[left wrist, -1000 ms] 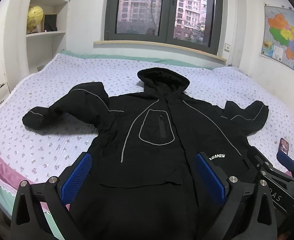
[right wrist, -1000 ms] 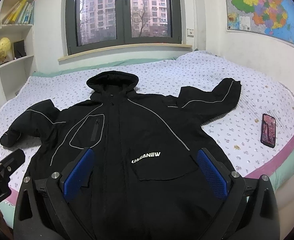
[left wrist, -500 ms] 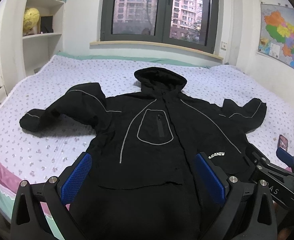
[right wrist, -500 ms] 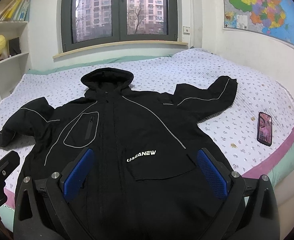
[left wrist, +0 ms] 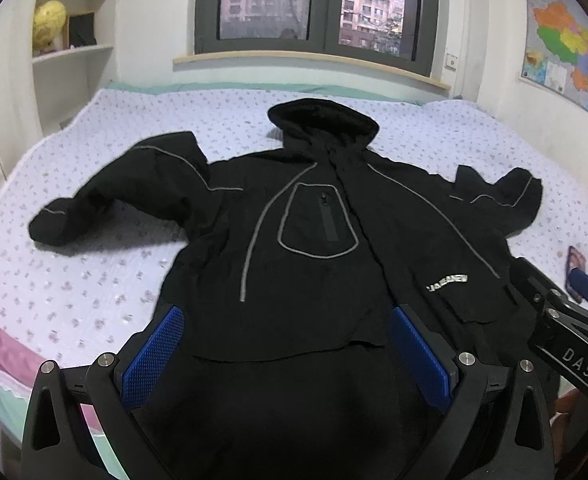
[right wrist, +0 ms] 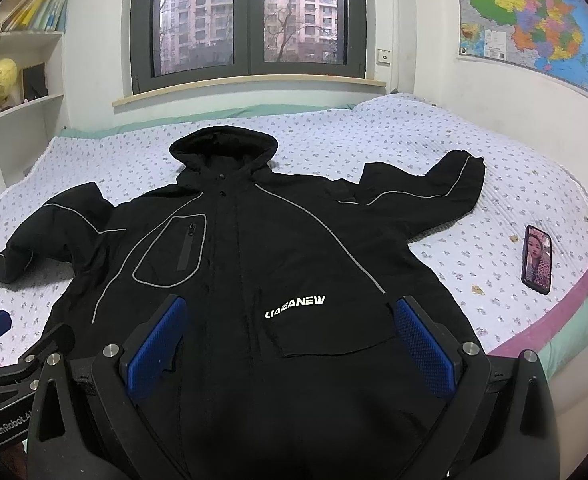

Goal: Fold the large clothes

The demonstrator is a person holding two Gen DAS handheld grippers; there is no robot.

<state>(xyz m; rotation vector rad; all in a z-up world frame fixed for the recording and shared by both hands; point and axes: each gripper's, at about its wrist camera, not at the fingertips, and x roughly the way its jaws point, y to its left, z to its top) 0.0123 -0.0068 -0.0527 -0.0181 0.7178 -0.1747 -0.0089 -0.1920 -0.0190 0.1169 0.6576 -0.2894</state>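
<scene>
Black jacket (left wrist: 317, 240) lies front-up and spread flat on the bed (left wrist: 94, 280), hood (right wrist: 224, 146) toward the window (right wrist: 250, 20), hem toward me at the near edge. Going left to right: on the far left I note a shelf (right wrist: 26, 104) with a yellow globe (left wrist: 49, 22) on it. Next, the jacket's left-hand sleeve (left wrist: 106, 200) is bent and rests on the flowered cover. My left gripper (left wrist: 290, 348) is released, blue pads (left wrist: 154, 356) wide apart, hovering over the lower left front of the jacket and gripping nothing. A chest pocket (left wrist: 317, 224) outlined in grey sits just ahead of it. Centre front runs the closed placket. My right gripper (right wrist: 294, 342) is likewise released, pads (right wrist: 423, 346) spread to either side of the white lettering (right wrist: 294, 306) and the lower flap pocket, holding nothing. Whether either gripper touches the cloth, I cannot tell. Further right, the other sleeve (right wrist: 425, 196) stretches out toward the wall. A phone (right wrist: 537, 259) with its screen lit lies on the cover, well apart from the jacket, near the pink edge. A coloured map (right wrist: 533, 20) hangs on the right wall.
</scene>
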